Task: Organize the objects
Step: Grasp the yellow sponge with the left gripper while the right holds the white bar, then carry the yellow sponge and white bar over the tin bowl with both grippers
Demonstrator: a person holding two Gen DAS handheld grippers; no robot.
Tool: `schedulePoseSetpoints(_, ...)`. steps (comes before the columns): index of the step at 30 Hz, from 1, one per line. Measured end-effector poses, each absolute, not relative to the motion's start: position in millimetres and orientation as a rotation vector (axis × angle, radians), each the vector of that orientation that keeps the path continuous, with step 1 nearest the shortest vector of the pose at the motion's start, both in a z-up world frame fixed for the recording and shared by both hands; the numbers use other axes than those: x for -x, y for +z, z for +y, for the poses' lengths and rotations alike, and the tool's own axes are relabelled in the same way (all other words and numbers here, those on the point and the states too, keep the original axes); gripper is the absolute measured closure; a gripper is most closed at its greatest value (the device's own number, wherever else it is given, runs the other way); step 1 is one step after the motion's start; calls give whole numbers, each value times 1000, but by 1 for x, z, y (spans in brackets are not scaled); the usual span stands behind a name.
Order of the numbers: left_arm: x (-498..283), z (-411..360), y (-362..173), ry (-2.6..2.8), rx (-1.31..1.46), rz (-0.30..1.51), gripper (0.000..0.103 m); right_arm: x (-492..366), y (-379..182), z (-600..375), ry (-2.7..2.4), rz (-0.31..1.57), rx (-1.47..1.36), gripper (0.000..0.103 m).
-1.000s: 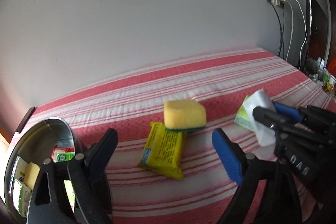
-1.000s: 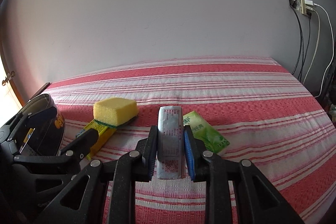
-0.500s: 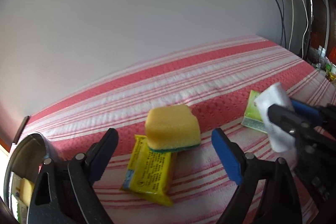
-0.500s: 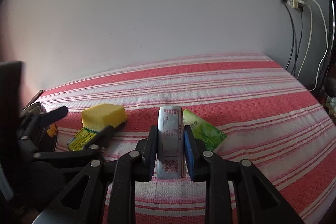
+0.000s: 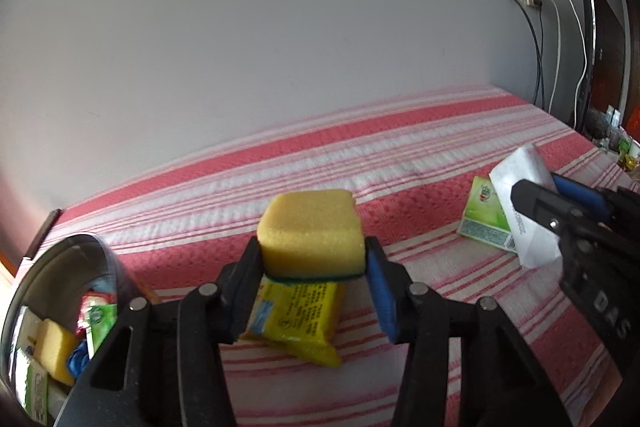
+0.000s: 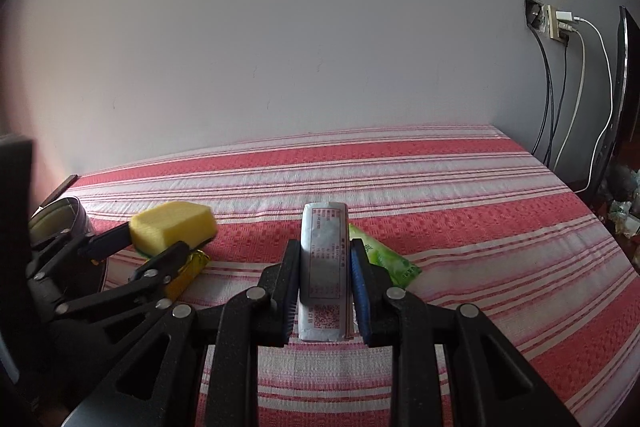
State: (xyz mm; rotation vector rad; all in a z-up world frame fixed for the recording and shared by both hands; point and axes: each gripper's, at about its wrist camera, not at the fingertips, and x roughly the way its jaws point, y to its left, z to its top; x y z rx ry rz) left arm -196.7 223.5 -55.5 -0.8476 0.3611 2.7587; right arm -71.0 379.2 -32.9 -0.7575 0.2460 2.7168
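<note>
While the striped bedspread [image 5: 420,147] stretches back to the grey wall, a metal tin [image 5: 56,267] stands at its left edge, holding a second sponge and several small packets. The left gripper [image 5: 312,259] has just been closing its jaws, and they now press both sides of the yellow sponge [image 5: 310,231], which rests on a yellow packet [image 5: 298,319] lying flat on the spread. To the right, the right gripper [image 6: 325,263] is clamped on a silver-white packet [image 6: 325,267], held upright between its fingers. Just behind that packet, a green packet [image 6: 386,259] lies flat on the spread.
</note>
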Motion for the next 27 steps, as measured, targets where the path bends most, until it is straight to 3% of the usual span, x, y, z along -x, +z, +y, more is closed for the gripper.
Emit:
schedulePoseSetpoints(14, 153, 215, -36, 2850, 553, 377, 53, 62, -25, 369, 2731, 189, 676, 77)
schedulePoseSetpoints(27, 138, 198, -29, 2877, 508, 315, 53, 50, -19, 360, 2780, 145, 578, 77)
